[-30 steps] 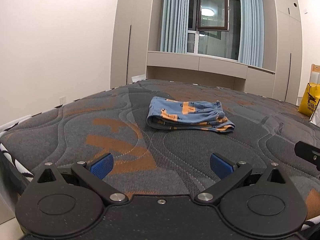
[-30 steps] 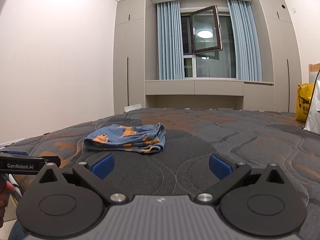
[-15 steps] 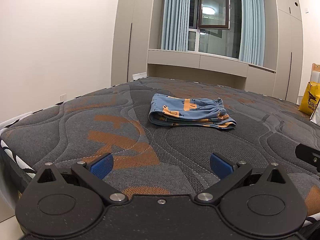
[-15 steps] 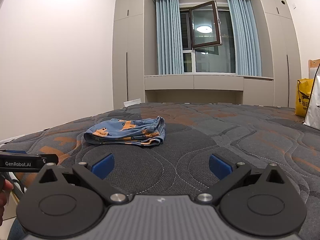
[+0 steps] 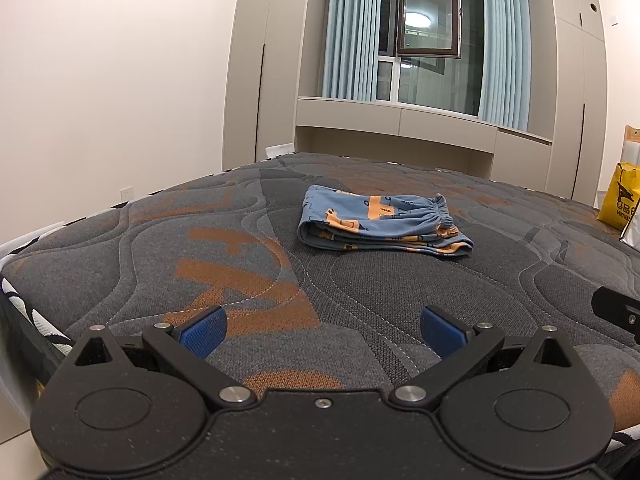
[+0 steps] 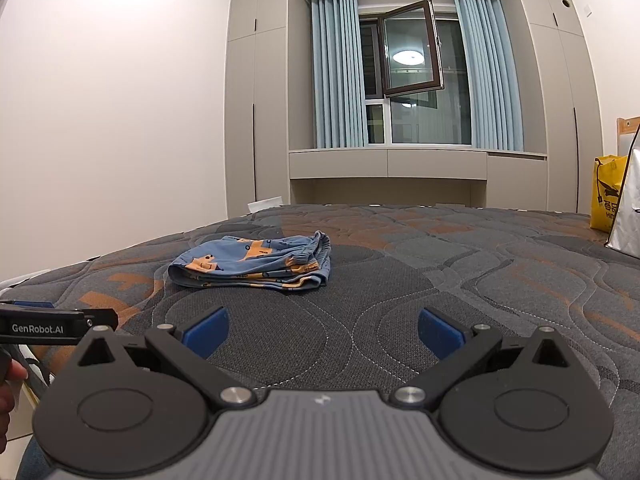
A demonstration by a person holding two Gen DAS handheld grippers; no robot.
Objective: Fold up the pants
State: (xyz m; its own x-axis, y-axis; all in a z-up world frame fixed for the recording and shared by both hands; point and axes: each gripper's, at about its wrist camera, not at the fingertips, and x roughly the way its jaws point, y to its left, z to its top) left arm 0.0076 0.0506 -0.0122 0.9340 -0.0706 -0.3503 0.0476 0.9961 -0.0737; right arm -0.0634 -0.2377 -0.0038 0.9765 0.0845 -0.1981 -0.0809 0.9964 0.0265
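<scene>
Since the pants [image 5: 382,222] sit a bit higher and smaller in both views than a second ago, we've backed both grippers off toward the near edge of the mattress [image 5: 248,276]. The pants haven't shifted at all: same spot mid-mattress, stacked in a flat bundle with the elastic waistband bunched at the right end. To us that reads like the folding is pretty much done and we're just pulling away.

The left gripper [image 5: 322,326] has its jaws spread wide, nothing between the blue pads [image 5: 204,330], hovering over bare mattress and well apart from the pants. Same deal with the right gripper [image 6: 322,326]: wide apart, empty, not touching any cloth. In the right view the left gripper pokes in at the left edge, next to a hand [image 6: 8,396].
</scene>
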